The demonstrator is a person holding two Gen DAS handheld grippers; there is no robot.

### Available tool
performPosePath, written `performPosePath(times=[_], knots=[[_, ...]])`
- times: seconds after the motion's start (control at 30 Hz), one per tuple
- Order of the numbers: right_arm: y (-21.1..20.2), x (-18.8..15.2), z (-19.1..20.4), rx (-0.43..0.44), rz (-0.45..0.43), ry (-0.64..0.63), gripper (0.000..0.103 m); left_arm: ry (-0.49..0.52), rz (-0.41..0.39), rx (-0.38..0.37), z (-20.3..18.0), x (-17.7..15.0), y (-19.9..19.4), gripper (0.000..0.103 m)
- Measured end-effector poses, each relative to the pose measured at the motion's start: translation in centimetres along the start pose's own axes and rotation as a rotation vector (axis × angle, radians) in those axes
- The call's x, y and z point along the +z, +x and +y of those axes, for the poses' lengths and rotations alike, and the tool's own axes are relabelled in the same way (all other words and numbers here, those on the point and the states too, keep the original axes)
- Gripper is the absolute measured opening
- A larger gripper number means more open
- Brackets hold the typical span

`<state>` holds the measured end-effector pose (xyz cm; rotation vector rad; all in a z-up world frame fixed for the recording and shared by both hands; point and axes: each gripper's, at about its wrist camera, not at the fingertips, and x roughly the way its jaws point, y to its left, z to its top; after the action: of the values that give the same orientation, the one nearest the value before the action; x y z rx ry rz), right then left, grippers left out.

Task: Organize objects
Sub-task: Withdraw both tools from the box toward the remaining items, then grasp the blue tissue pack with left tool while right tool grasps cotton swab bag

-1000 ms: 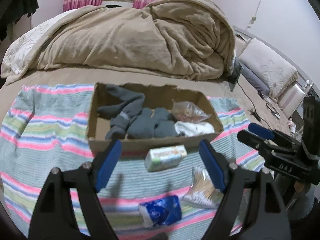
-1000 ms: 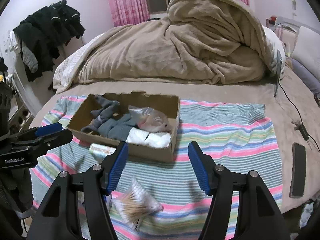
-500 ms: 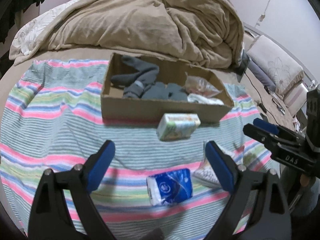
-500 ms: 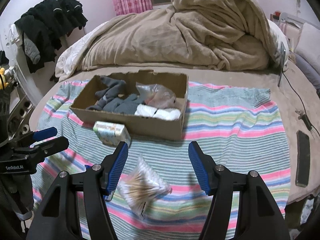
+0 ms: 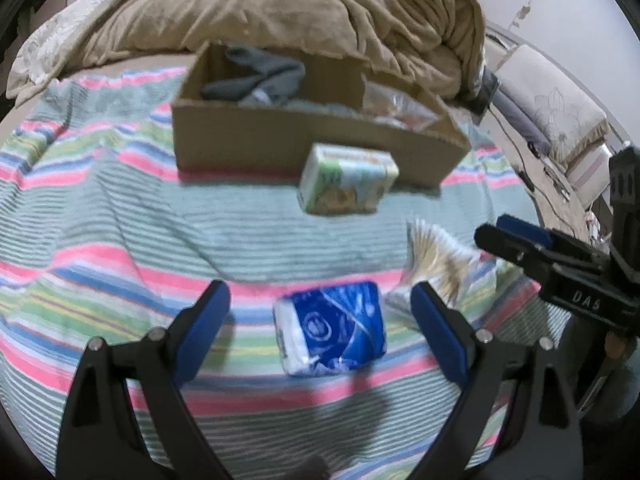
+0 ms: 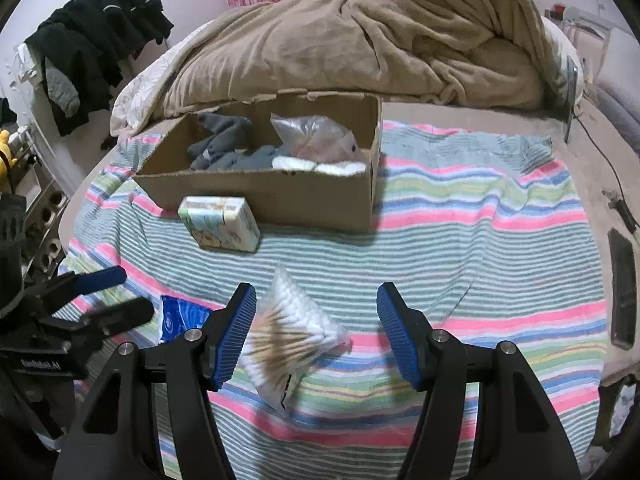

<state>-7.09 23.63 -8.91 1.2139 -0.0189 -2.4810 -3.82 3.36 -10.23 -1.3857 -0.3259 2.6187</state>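
A cardboard box (image 5: 256,136) (image 6: 280,196) sits on a striped towel on the bed and holds grey socks (image 6: 224,144), a clear plastic bag (image 6: 316,140) and white cloth. In front of it lie a green-white tissue pack (image 5: 348,180) (image 6: 220,224), a blue tissue pack (image 5: 332,332) (image 6: 180,316) and a bag of cotton swabs (image 5: 436,260) (image 6: 292,336). My left gripper (image 5: 320,328) is open and straddles the blue pack from above. My right gripper (image 6: 316,328) is open over the swab bag.
A heaped tan blanket (image 6: 360,40) lies behind the box. Dark clothes (image 6: 92,40) hang at the far left. A black phone (image 6: 622,288) and a cable (image 6: 616,200) lie on the bed at the right. Pillows (image 5: 556,108) are at the right.
Both grippers have moved down and back toward the near edge of the towel. The left now frames the blue pack, the right the swab bag. Both stay open.
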Motion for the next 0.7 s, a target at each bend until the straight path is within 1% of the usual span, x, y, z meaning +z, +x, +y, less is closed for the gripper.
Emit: performPosePath(times=[0.37, 0.43, 0.47, 0.5, 0.7], knots=[[1.3, -1.0, -1.0, 0.028, 0.020, 0.021, 0.066, 0.053, 0.097, 0.024, -1.9, -1.8, 3.2, 0.093], [1.5, -1.1, -1.1, 0.037, 0.021, 0.023, 0.068, 0.067, 0.117, 0.041, -2.2, -2.2, 3.8, 0.093], [1.6, -1.2, -1.2, 0.043, 0.021, 0.025, 0.074, 0.070, 0.124, 0.050, -2.3, -2.4, 4.0, 0.093], [1.7, -1.2, -1.3, 0.049, 0.020, 0.027, 0.076, 0.073, 0.127, 0.061, -2.5, -2.6, 4.2, 0.093], [2.1, -1.7, -1.7, 0.088, 0.033, 0.032, 0.076, 0.128, 0.125, 0.139, -3.7, -3.2, 4.9, 0.093]])
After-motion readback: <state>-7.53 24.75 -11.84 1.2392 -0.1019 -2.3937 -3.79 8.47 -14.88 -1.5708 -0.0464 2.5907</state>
